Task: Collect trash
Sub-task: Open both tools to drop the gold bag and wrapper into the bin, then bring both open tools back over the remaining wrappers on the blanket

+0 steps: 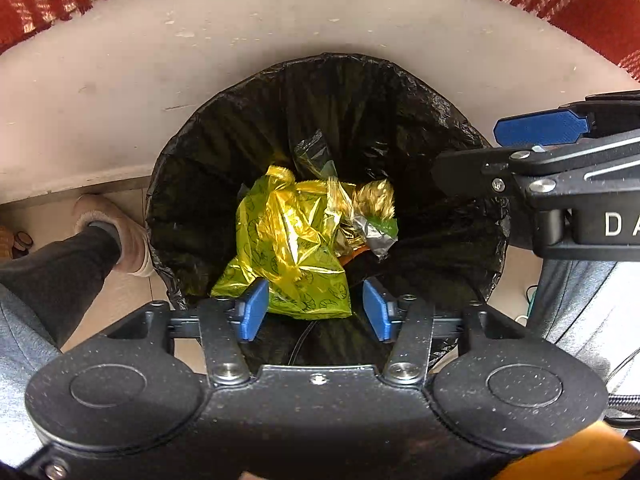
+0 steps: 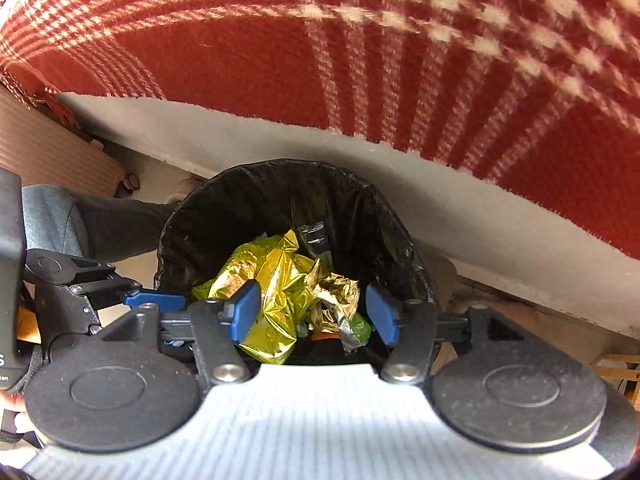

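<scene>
Black liner bin [image 1: 224,152] directly under the left gripper [image 1: 316,312], pointing straight down into it. Pads spread, nothing between them. Yellow-green wrapper [image 1: 288,240] lies crumpled in the bin bottom, gold foil [image 1: 374,198] and a silver scrap [image 1: 378,236] just beside it. Right gripper [image 1: 540,128] over the bin's right rim. A slipper [image 1: 120,232] on the floor touches the bin's left side.

Right wrist view: right gripper [image 2: 316,312] also over the bin [image 2: 240,208], pads apart, empty. Same wrapper [image 2: 276,300] and foil [image 2: 340,288] below. Left gripper's blue pad [image 2: 154,300] at left. Red checked blanket [image 2: 360,60] behind.
</scene>
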The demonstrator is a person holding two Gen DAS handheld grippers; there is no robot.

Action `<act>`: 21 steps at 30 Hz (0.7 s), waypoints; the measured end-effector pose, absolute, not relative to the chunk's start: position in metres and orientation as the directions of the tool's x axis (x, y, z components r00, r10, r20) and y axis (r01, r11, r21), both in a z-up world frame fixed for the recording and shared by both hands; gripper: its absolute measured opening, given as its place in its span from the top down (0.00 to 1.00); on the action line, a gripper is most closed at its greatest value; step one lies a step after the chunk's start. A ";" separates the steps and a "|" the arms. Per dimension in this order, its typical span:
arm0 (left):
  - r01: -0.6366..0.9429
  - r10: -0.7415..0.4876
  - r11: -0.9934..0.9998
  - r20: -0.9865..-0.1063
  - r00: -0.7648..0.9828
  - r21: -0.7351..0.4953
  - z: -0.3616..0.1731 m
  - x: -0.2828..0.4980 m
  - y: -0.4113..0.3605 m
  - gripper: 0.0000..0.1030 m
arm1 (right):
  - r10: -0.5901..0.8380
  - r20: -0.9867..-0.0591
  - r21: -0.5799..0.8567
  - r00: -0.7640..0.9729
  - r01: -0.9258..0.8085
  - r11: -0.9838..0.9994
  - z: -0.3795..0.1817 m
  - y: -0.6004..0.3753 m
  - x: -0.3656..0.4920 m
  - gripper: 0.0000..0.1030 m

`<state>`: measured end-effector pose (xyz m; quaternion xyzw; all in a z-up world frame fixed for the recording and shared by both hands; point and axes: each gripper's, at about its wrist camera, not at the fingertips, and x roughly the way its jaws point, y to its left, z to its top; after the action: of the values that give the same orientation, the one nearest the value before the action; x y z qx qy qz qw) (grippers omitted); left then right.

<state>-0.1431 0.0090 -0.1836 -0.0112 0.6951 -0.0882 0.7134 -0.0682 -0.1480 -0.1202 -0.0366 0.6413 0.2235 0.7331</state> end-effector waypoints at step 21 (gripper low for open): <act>0.306 -0.217 0.947 -0.892 0.396 -0.095 -0.047 -0.174 0.024 0.21 | 0.423 -0.866 0.236 0.266 -0.529 0.815 -0.001 -0.166 -0.097 0.16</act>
<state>-0.1740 0.0244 -0.0474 0.0423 0.5267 -0.1568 0.8344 -0.0970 -0.1658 -0.0015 -0.0503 0.5267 0.2997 0.7939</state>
